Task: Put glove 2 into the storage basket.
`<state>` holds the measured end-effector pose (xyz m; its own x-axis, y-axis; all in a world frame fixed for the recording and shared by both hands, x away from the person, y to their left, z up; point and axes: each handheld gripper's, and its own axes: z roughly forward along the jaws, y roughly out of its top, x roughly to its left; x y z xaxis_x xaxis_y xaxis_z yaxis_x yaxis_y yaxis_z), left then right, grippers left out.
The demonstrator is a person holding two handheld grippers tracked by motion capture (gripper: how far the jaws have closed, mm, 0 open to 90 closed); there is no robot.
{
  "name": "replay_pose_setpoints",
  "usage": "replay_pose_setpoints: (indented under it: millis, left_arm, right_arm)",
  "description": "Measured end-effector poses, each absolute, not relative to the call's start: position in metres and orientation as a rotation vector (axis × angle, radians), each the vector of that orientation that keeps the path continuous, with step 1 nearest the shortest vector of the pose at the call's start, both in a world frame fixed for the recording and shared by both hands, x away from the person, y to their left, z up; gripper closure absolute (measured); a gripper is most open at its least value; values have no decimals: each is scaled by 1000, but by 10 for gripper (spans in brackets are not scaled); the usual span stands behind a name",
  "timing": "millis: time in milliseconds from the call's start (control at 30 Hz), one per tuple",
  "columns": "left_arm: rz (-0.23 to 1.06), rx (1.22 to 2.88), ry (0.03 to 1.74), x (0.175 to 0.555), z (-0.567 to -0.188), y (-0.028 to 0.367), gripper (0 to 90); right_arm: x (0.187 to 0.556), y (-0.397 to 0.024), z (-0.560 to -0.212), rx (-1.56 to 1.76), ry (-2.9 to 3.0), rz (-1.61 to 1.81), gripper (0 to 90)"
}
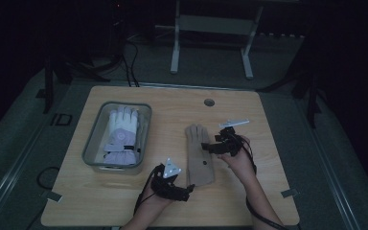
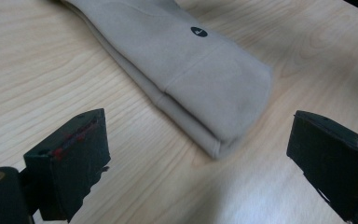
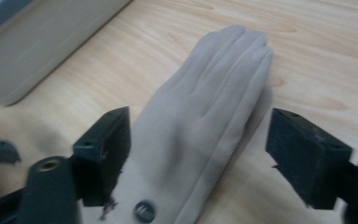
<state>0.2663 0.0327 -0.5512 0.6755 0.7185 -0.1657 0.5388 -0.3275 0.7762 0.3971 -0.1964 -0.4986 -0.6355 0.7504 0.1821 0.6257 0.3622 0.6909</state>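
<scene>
A beige glove (image 1: 199,153) lies flat on the wooden table (image 1: 258,191), fingers pointing away from me, with a small dark round tag on its back. My left gripper (image 1: 188,189) sits just off the cuff end. In the left gripper view the cuff (image 2: 205,79) lies ahead of the wide-open jaws of this gripper (image 2: 205,158), which touch nothing. My right gripper (image 1: 207,146) hovers at the glove's right edge. In the right gripper view the glove's fingers (image 3: 214,93) run between the two spread jaws of that gripper (image 3: 198,149), and the pads stand clear of the fabric.
A grey tray (image 1: 92,139) at the table's left holds white and lavender gloves (image 1: 120,132); its wall (image 3: 42,51) lies close to the beige glove. A round hole (image 1: 209,102) sits near the far edge. A metal frame (image 1: 175,52) stands beyond the table.
</scene>
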Motion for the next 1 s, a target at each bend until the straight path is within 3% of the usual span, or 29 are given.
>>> replay_pose_setpoints:
  millis: [67, 167, 233, 467, 567, 633, 800, 1000]
  left_arm:
    - [271, 2051, 979, 273, -551, 25, 58]
    - [288, 2068, 1019, 282, -551, 17, 79]
    - [285, 2079, 1049, 286, -553, 15, 150]
    - [191, 2115, 1082, 297, -563, 11, 158]
    - [191, 2104, 1093, 298, -562, 11, 207]
    - [211, 2111, 1087, 296, -562, 10, 225]
    - [260, 2135, 1053, 289, -562, 2, 394]
    - [215, 2177, 986, 289, -561, -3, 746]
  right_arm:
    - [407, -195, -500, 1272, 2452, 1132, 323]
    - [421, -191, -504, 1313, 2430, 1125, 341]
    - [430, -188, -510, 1353, 2430, 1114, 339]
    - [446, -179, -539, 1451, 2482, 1064, 316]
    - [446, -174, -544, 1427, 2492, 1027, 354]
    - [445, -172, -542, 1404, 2507, 999, 424]
    - [441, -165, -542, 1355, 2521, 975, 548]
    - [438, -164, -543, 1366, 2521, 1019, 630]
